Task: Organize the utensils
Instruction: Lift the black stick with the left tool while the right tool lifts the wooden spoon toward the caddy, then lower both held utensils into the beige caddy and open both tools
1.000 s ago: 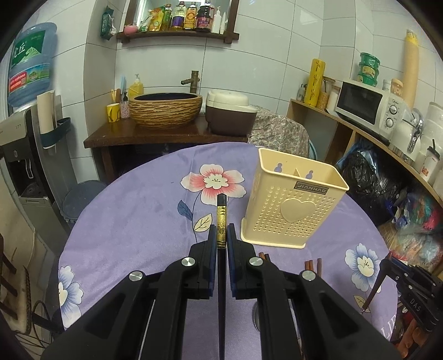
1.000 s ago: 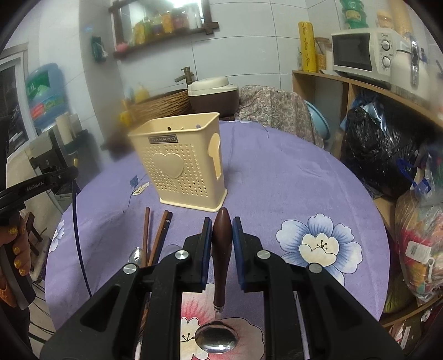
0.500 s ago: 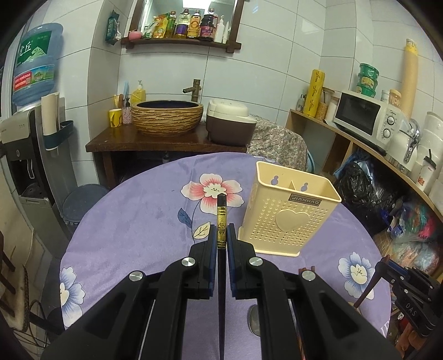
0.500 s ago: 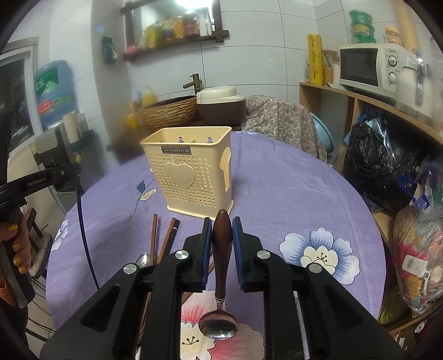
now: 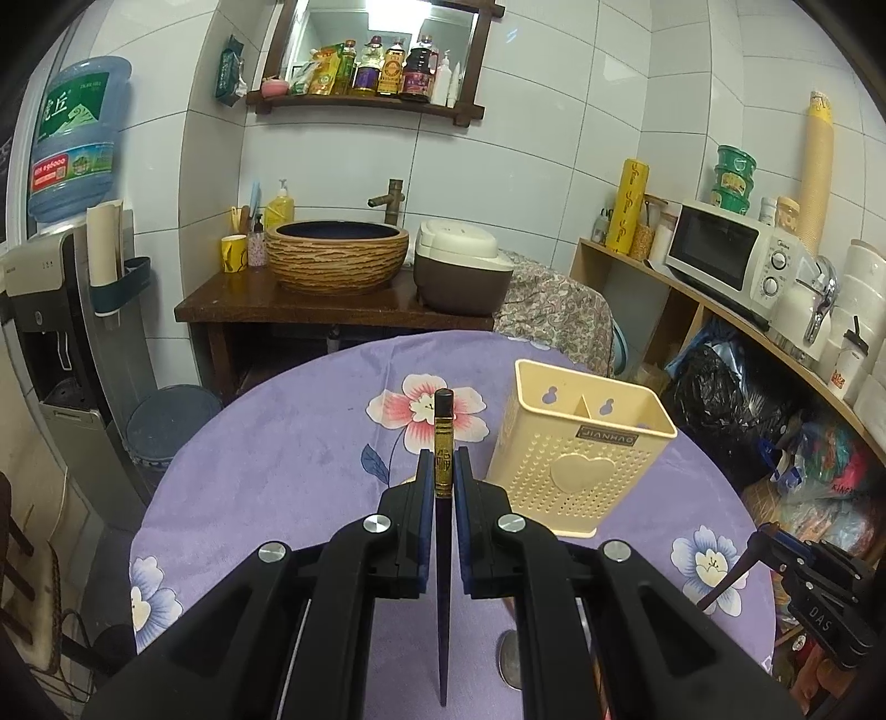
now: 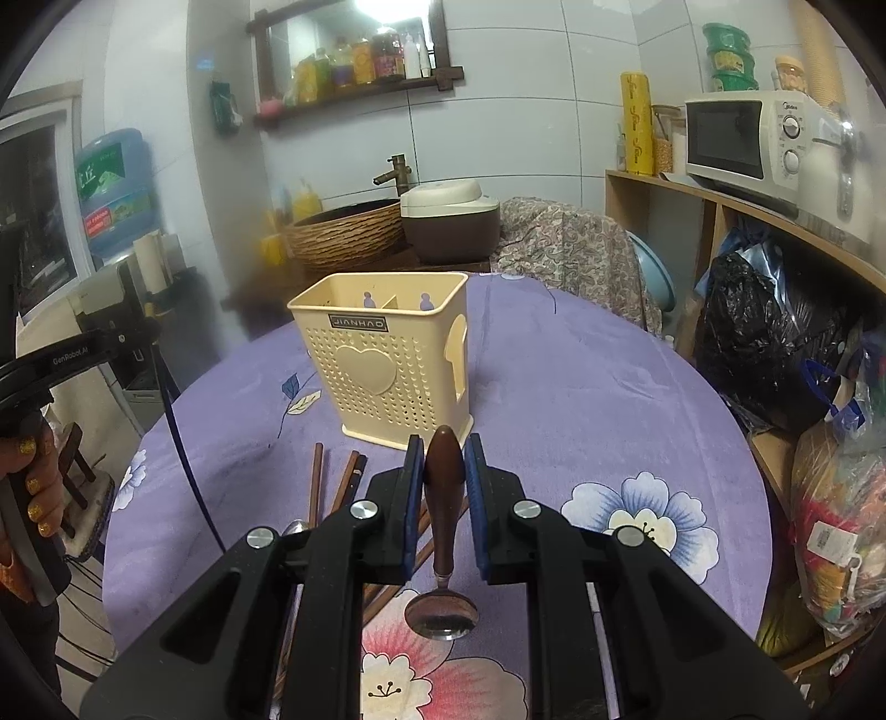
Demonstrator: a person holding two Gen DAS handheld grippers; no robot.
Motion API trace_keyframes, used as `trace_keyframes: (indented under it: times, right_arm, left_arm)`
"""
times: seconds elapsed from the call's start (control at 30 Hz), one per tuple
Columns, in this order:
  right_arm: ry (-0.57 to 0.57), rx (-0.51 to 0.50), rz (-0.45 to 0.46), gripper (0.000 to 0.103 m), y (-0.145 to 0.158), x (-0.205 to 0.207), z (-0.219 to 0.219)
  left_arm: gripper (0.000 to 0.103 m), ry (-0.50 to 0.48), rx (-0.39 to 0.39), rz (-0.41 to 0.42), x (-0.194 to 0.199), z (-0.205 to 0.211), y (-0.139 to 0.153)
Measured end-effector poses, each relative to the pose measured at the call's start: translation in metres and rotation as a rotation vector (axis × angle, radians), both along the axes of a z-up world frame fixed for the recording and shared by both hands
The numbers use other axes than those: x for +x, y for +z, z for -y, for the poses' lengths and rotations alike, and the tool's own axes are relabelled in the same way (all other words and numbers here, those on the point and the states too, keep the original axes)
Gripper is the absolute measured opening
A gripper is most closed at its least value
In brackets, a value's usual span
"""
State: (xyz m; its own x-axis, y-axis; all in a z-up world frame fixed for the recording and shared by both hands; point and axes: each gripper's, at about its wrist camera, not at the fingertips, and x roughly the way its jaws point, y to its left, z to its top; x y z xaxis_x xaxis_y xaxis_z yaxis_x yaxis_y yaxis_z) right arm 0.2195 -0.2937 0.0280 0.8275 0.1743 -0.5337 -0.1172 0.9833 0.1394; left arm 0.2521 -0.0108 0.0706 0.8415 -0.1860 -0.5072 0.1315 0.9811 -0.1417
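Cool ceiling light glares off the mirror (image 6: 354,33) in the hazy, soft right view, the left one is sharper, and both bend with dark corners.

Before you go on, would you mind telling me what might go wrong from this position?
1. The left gripper pinches the long dark chopstick with the gold band near its top, so its free tip may swing and miss the cream perforated plastic holder.
2. The right gripper clamps the brown-handled metal spoon on a rounded handle; it might slip.
3. Nudging the holder could tip it.
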Motion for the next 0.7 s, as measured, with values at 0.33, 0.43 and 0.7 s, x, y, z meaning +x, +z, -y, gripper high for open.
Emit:
trace_keyframes:
  times: [0.33, 0.43, 0.7]
  right_arm:
    - [0.033, -0.005, 0.02, 0.016, 0.035, 0.02, 0.0]
    - [0.05, -0.015, 0.048, 0.016, 0.066, 0.033, 0.0]
    - [0.05, -0.016, 0.141, 0.016, 0.154, 0.076, -0.01]
  left_arm:
    - [0.009, 0.018, -0.019, 0.051, 0.021, -0.006, 0.042]
    - [0.009, 0.005, -0.021, 0.085, 0.028, -0.003, 0.076]
    - [0.009, -0.014, 0.004, 0.196, 0.045, 0.025, 0.159]
